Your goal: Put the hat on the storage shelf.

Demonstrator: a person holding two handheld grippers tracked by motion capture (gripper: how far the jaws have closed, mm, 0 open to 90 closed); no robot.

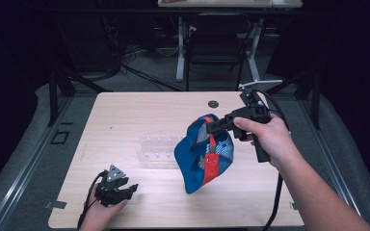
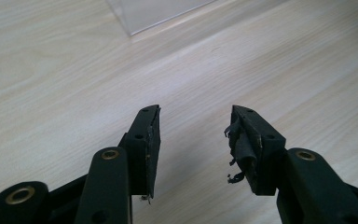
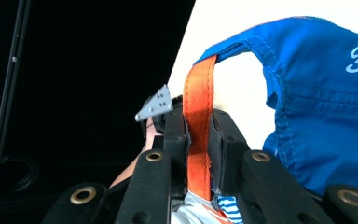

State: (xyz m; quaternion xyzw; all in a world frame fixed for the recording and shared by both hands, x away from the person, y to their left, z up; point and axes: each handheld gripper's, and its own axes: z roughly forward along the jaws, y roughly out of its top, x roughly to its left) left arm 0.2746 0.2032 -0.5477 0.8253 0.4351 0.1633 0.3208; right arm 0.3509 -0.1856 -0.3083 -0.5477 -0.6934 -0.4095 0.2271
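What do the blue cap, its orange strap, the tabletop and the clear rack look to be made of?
Cap: thin woven fabric, probably nylon or polyester, matte, with visible stitched seams and limp folds.
Orange strap: fuzzy, felt-like band, possibly hook-and-loop, frayed at the edge.
Tabletop: light wood-grain surface, likely laminate, smooth with a slight sheen.
Rack: clear plastic, likely acrylic; the grain shows through it.
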